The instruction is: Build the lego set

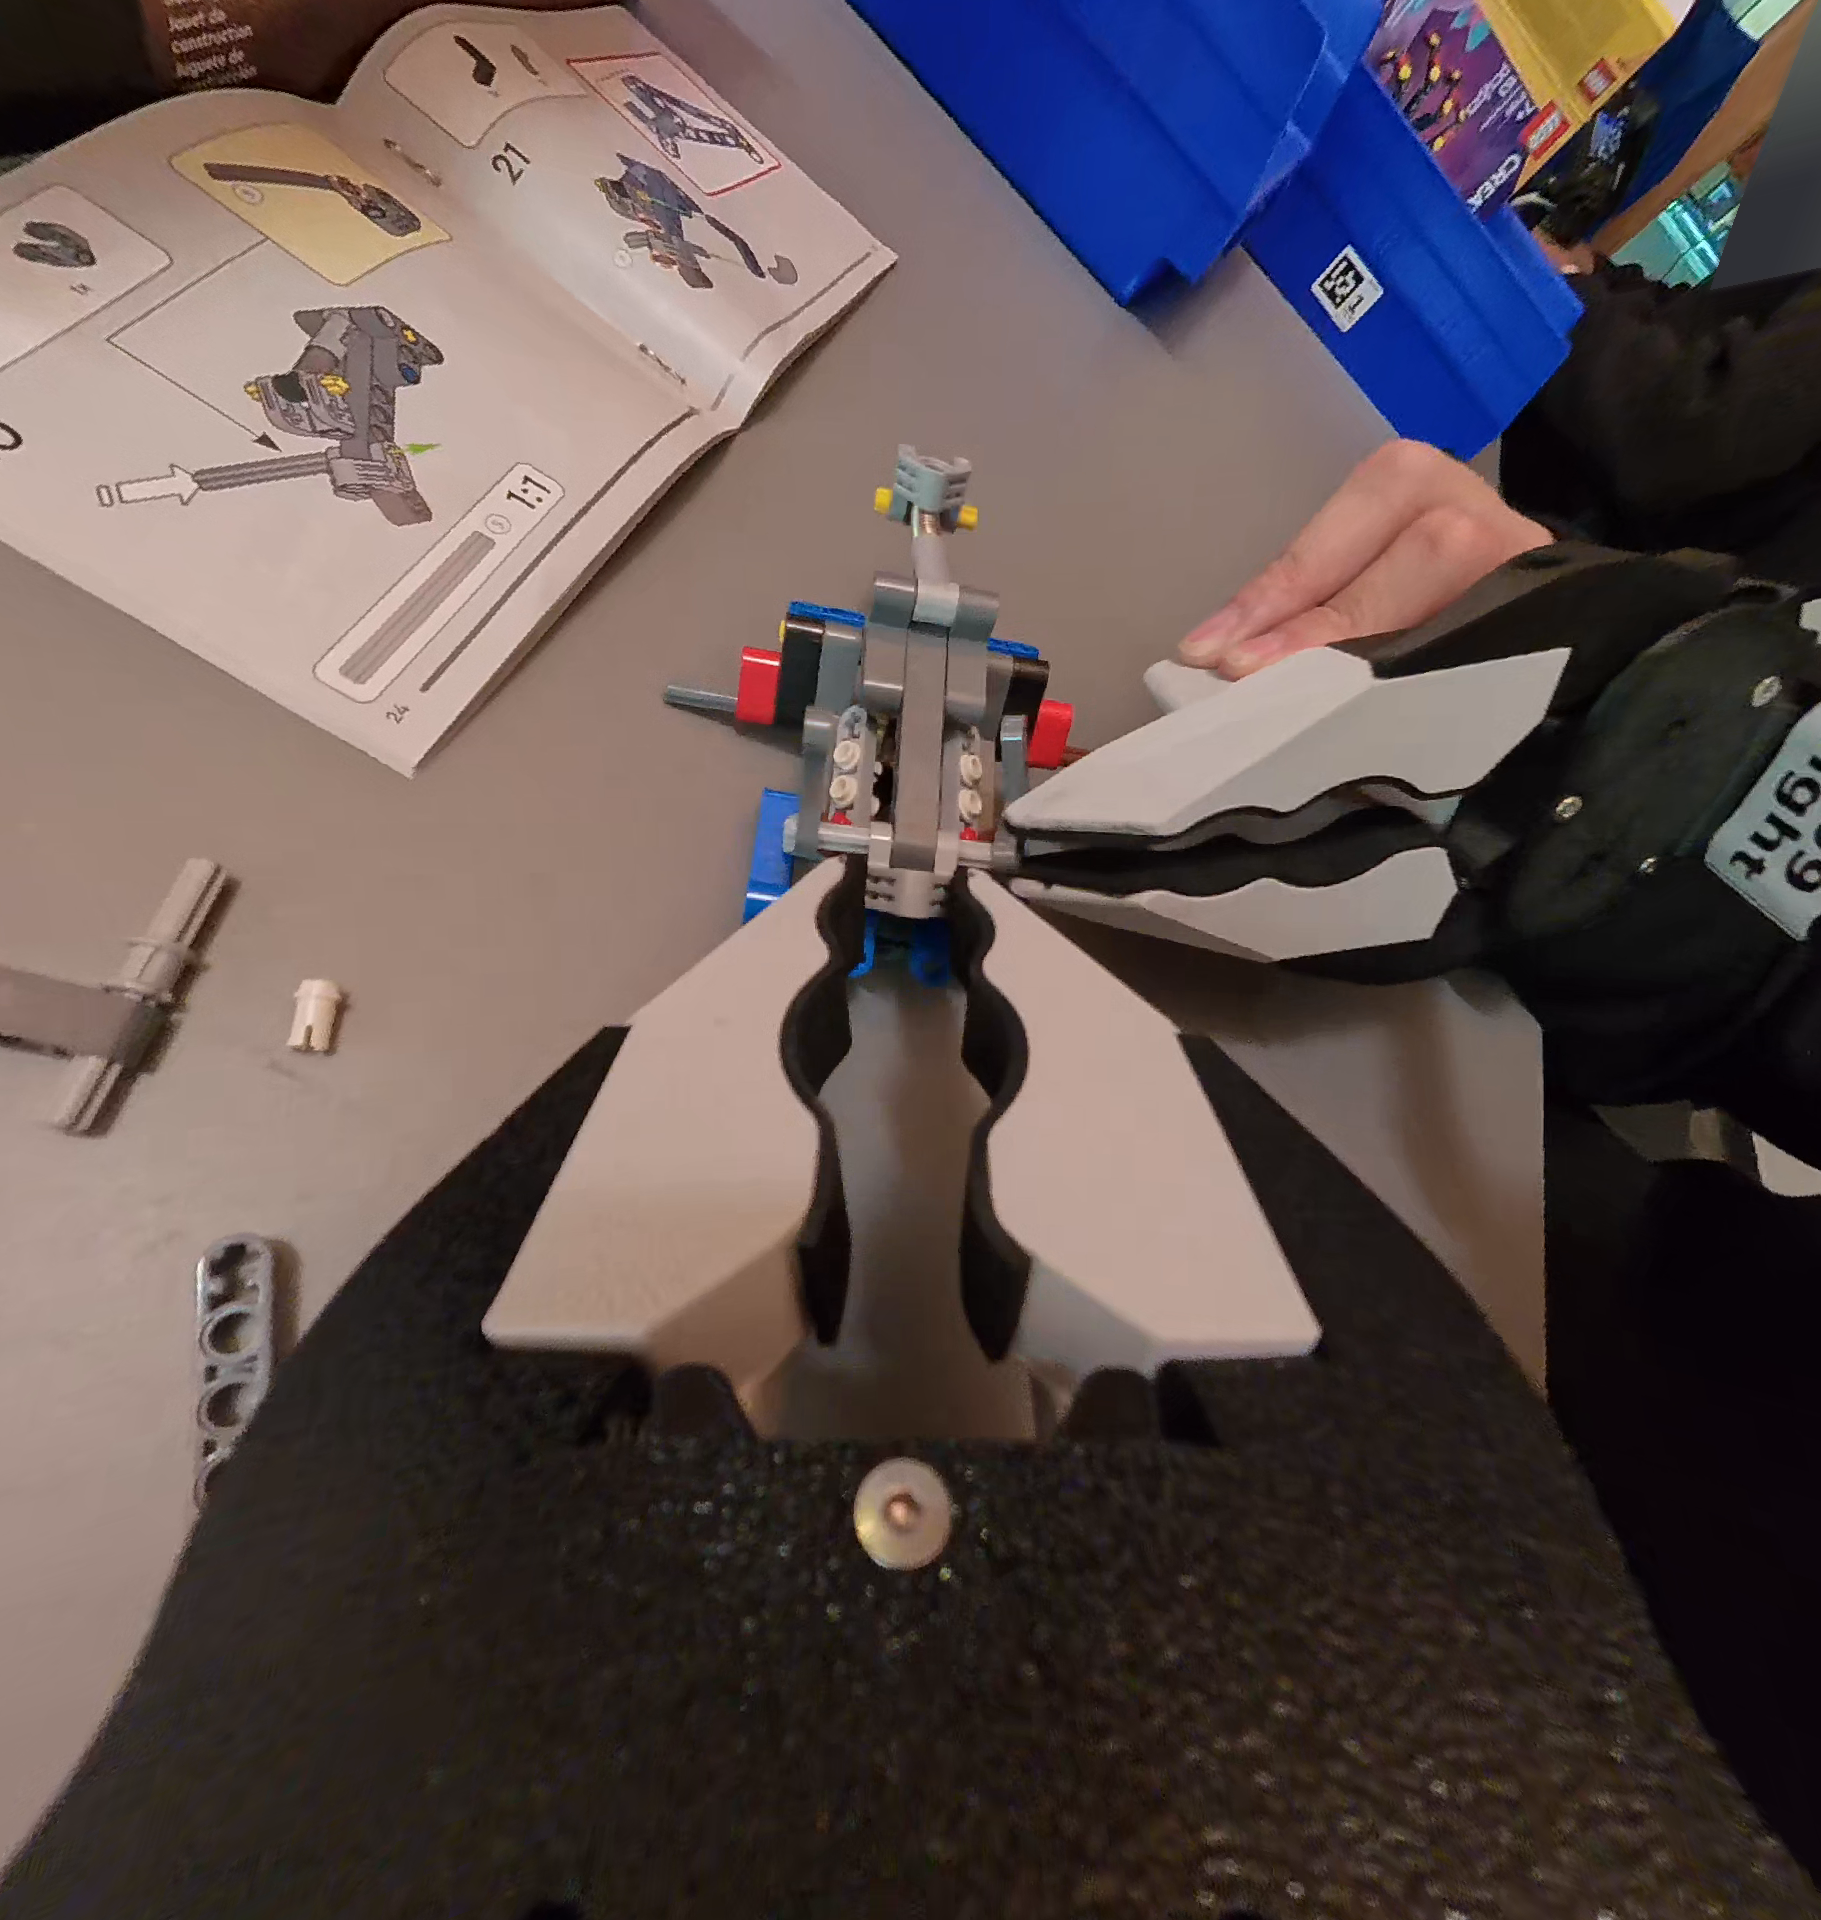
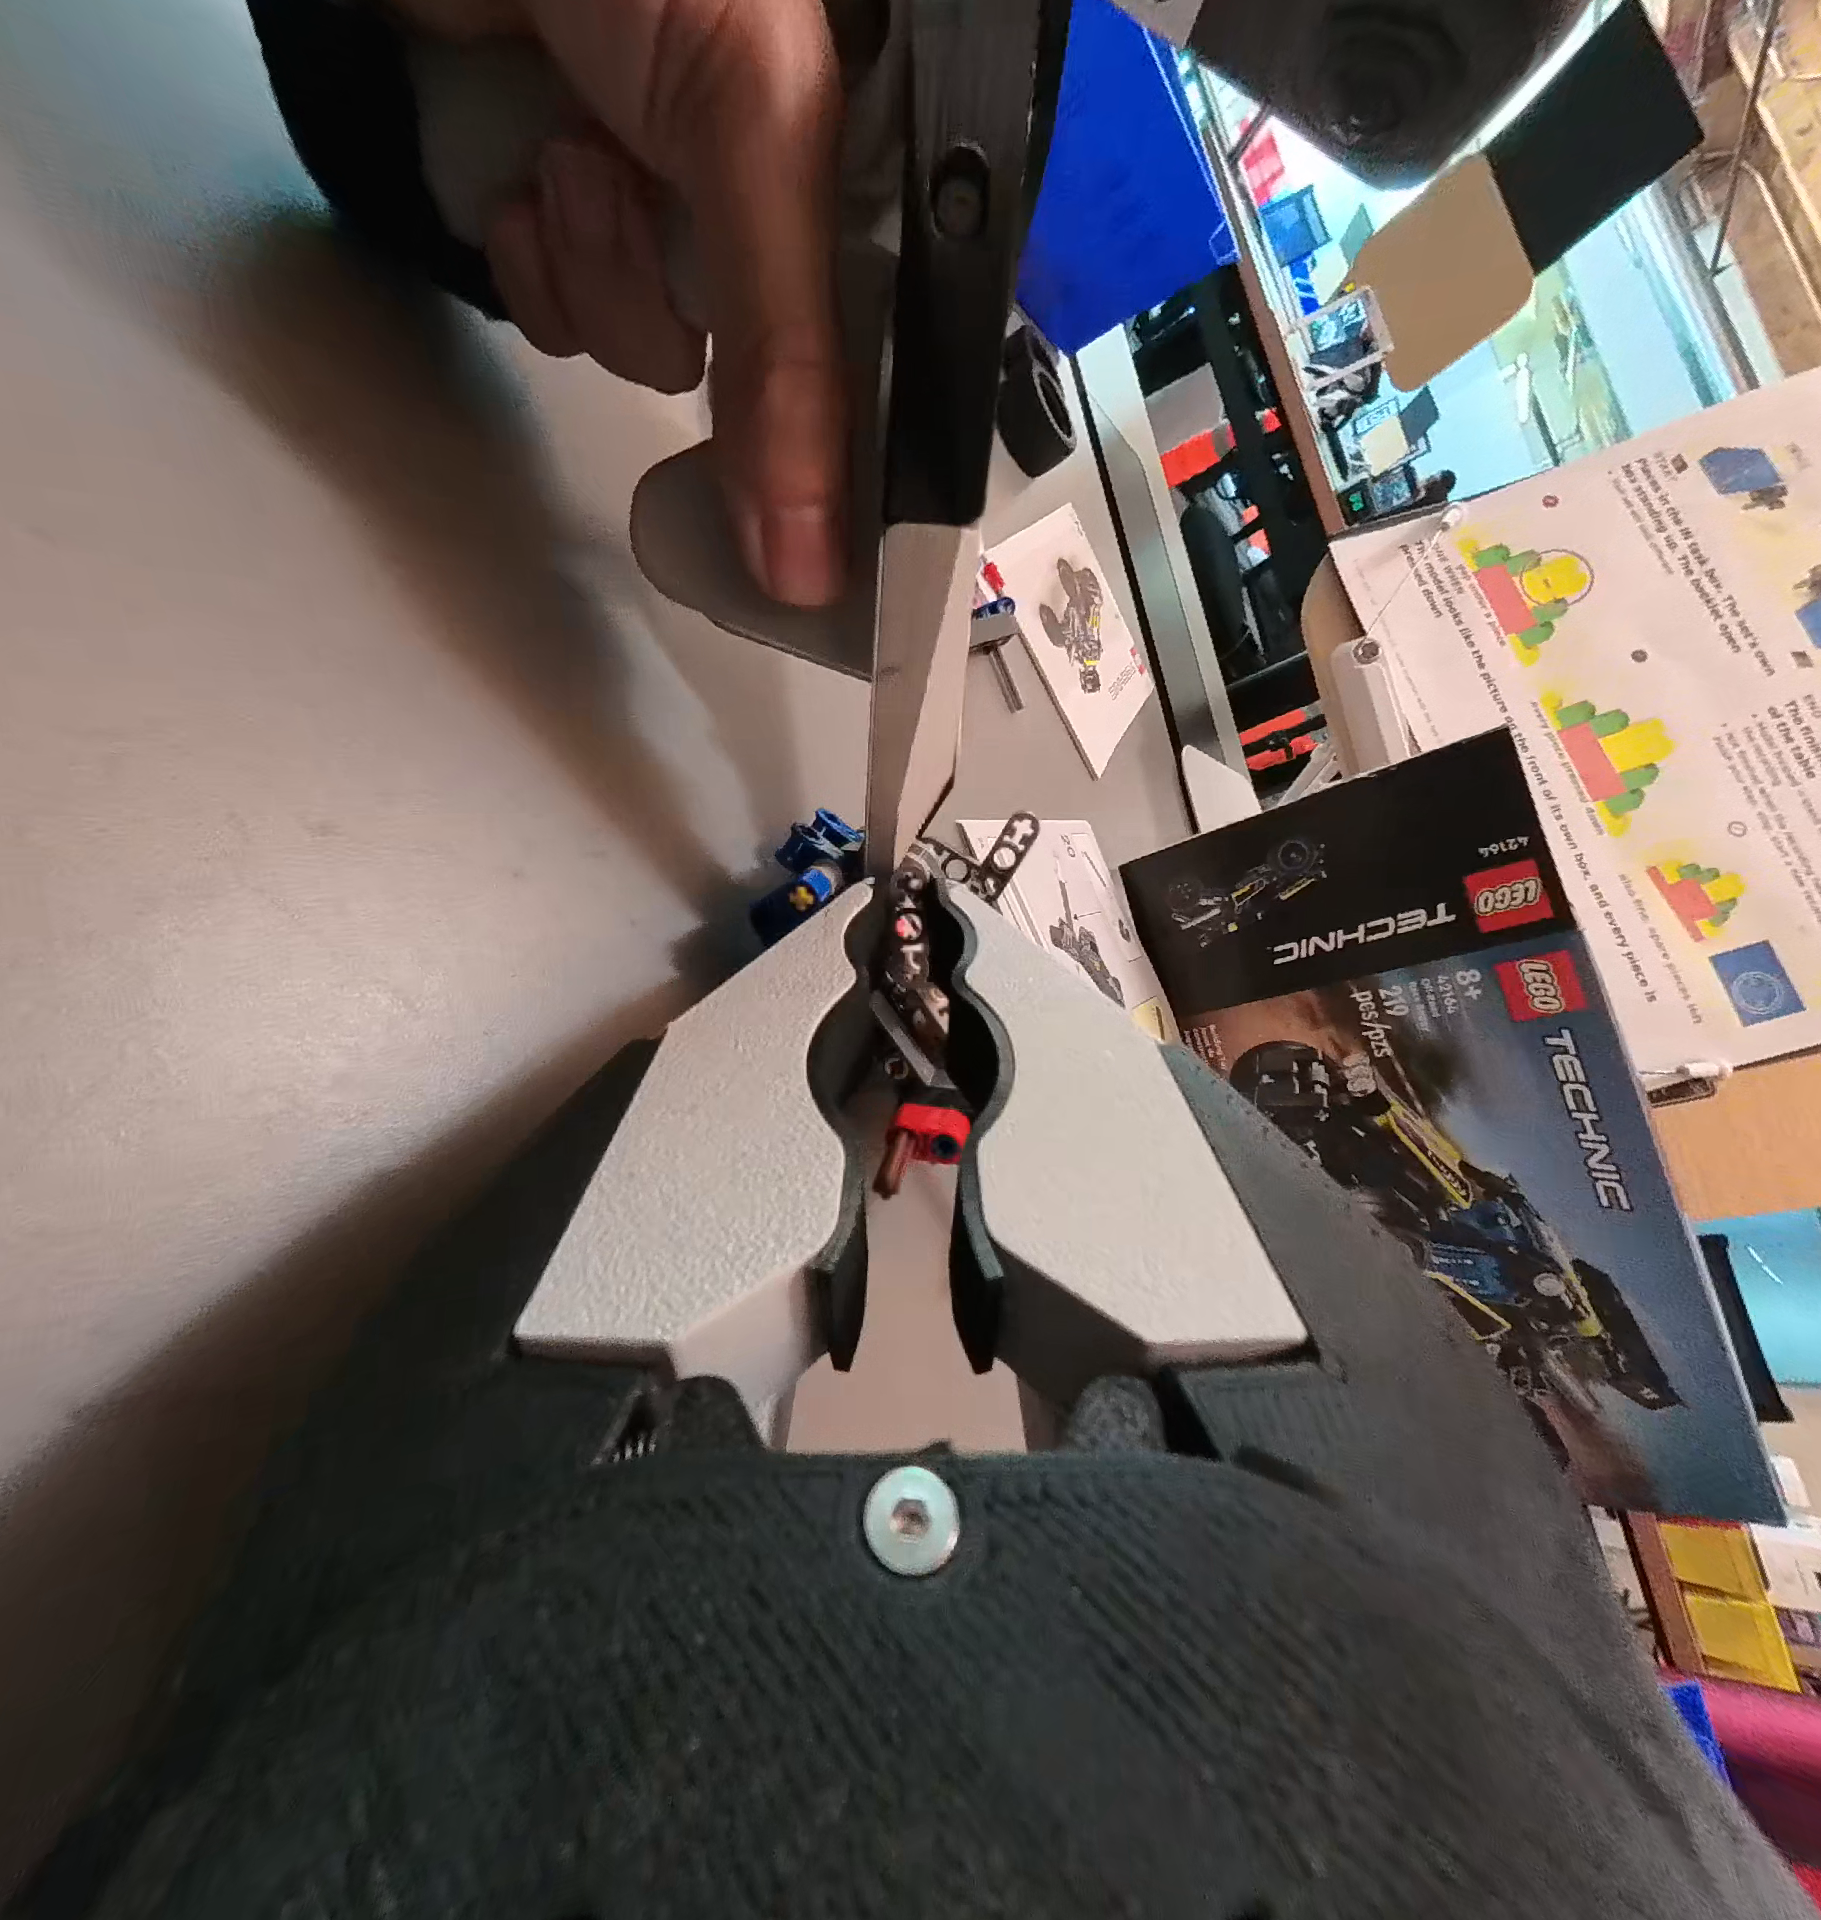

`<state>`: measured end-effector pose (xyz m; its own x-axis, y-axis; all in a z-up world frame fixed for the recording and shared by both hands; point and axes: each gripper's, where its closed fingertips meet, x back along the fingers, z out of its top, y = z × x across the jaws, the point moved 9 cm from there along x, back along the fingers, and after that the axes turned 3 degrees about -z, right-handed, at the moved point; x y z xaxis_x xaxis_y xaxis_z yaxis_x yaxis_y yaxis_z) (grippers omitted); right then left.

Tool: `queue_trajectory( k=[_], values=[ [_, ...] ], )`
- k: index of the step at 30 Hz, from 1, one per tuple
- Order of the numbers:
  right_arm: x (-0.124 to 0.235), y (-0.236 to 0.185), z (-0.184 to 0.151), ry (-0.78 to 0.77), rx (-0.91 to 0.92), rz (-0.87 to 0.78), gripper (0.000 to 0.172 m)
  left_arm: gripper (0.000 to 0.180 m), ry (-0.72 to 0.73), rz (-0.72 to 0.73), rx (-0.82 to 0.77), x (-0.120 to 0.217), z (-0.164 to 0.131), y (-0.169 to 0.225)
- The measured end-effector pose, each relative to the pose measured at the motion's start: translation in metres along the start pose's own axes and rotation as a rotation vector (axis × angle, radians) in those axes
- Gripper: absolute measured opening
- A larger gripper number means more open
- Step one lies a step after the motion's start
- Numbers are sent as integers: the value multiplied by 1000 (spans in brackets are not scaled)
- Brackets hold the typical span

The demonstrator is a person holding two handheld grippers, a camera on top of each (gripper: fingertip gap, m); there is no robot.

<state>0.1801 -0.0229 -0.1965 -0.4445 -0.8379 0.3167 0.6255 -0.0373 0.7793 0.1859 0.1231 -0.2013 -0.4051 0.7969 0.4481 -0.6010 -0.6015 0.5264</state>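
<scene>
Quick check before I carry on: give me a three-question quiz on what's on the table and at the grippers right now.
1. Which thing are the left gripper and right gripper both closed on? A peg; B model; C box.
2. True or false: the booklet lies open, left of the model in the left wrist view.
3. Fill in: the bins beyond the model are ___ in colour.

Key: 1 B. 2 True. 3 Blue.
</scene>
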Motion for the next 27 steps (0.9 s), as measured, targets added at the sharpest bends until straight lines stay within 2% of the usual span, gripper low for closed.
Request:
queue_trajectory(
  k=[3,5,7,9,13,18,20,26,27],
  values=[
    [2,-2,2,-19,6,15,4,12,-7,11,-22,-1,0,2],
    [10,-3,4,-75,-27,81,4,13,-11,10,-29,-2,0,3],
    [25,-7,14,-169,-227,245,4,13,-12,12,-41,-2,0,3],
    [39,-16,29,-187,-393,383,4,13,-17,13,-45,-3,1,3],
    [43,-29,24,-311,-420,420,4,13,-43,45,-94,-4,1,7],
    [39,-33,19,-263,-567,518,7,13,-47,49,-109,-5,0,8],
    [40,-32,18,-259,-549,526,19,13,-46,47,-110,-5,0,8],
    [47,-12,11,-175,-453,589,27,13,-52,49,-120,-5,0,8],
    [46,-7,10,-153,-456,580,21,13,-52,48,-120,-5,0,8]
  ],
)
